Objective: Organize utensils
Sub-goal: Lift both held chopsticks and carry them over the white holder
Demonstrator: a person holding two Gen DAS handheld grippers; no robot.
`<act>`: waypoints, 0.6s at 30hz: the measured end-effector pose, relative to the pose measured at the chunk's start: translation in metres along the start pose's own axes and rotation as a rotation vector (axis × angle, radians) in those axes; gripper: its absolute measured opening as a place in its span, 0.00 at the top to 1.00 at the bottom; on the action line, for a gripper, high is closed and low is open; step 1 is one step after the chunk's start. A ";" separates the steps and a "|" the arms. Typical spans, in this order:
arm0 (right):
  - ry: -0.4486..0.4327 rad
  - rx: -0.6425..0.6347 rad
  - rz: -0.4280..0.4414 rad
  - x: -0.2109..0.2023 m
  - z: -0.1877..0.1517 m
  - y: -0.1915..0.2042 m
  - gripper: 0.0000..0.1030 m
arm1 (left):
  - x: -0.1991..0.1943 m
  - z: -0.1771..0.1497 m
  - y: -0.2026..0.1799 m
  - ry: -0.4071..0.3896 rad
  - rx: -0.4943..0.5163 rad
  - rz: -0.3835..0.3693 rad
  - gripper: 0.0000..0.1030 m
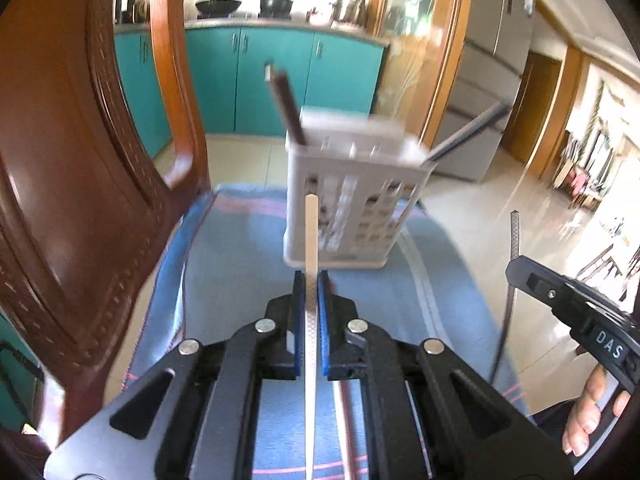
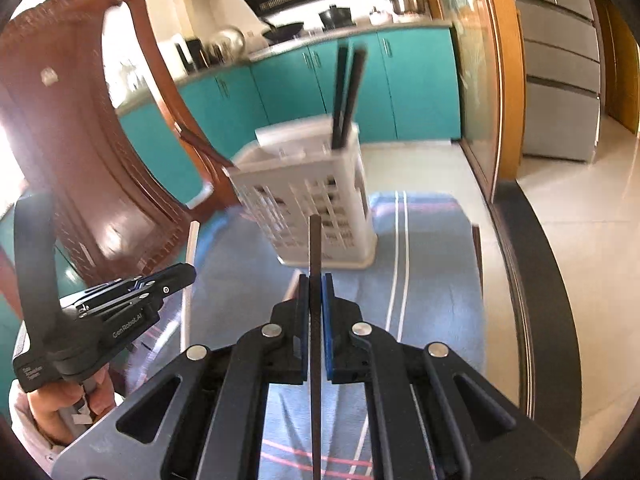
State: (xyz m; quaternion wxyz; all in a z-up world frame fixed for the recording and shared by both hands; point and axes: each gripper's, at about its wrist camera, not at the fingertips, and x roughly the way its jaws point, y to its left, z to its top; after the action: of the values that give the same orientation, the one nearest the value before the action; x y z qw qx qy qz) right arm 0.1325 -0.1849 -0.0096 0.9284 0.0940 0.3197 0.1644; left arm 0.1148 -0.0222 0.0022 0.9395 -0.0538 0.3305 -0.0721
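Note:
A white slotted utensil holder (image 1: 352, 196) (image 2: 308, 192) stands on a blue striped cloth (image 1: 248, 248) (image 2: 432, 280), with dark chopsticks (image 1: 286, 104) (image 2: 348, 92) sticking up out of it. My left gripper (image 1: 311, 284) is shut on a white chopstick (image 1: 311, 232), held upright above the cloth just in front of the holder. My right gripper (image 2: 316, 288) is shut on a dark chopstick (image 2: 315, 240), also raised in front of the holder. Each gripper shows in the other's view: the right gripper (image 1: 560, 292) with its dark chopstick (image 1: 514, 240), the left gripper (image 2: 132, 292) with its white chopstick (image 2: 191, 256).
A carved brown wooden chair (image 1: 80, 184) (image 2: 80, 140) stands close on the left of the cloth. Teal kitchen cabinets (image 1: 272, 76) line the back, a grey fridge (image 1: 488, 92) stands at the right. The table's dark edge (image 2: 532, 280) runs down the right side. A person's hand (image 1: 592, 412) holds the right gripper's handle.

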 end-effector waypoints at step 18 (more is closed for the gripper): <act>-0.436 0.068 0.077 -0.076 0.155 0.017 0.94 | -0.096 0.139 0.039 -0.458 -0.216 -0.111 0.93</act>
State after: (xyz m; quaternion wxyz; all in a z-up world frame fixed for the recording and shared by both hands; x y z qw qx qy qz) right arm 0.1687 -0.2078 0.1586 0.9649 0.1706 0.1128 0.1649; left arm 0.1320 0.0396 0.1628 0.9733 -0.1869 0.1114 -0.0737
